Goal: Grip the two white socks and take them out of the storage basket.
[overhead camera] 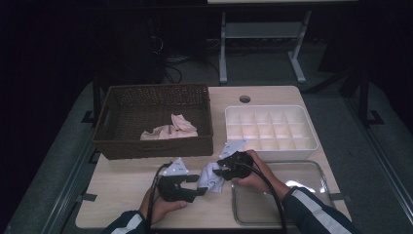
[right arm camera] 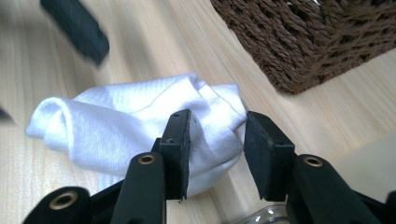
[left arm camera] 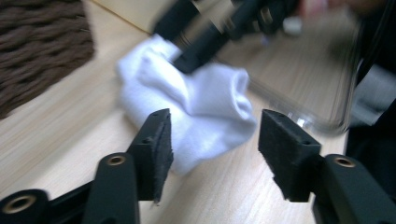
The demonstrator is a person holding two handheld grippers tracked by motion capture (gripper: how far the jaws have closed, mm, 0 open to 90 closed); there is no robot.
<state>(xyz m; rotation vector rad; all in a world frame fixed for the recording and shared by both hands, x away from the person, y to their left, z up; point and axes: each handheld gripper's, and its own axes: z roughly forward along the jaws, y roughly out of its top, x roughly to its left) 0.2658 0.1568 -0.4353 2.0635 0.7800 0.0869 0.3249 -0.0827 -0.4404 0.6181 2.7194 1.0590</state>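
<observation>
While the white sock (overhead camera: 211, 177) lies bunched on the table (overhead camera: 122, 185) at 4 o'clock of the wicker basket (overhead camera: 155, 122), the right gripper (right arm camera: 217, 135) pinches one end (jaws narrow). The left gripper (left arm camera: 214, 140) stands wide, empty; better to grab the loose end squarely before lifting.

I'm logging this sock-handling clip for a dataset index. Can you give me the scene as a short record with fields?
work in hand: white sock bunched on the wooden table, between both grippers
left gripper: jaws apart, pads off the sock, which lies just ahead
right gripper: jaws around one end of the sock; whether they pinch it is unclear
wicker basket: back left, holds pink cloth
white compartment tray: back right, cells look empty
clear glass dish: front right
</observation>
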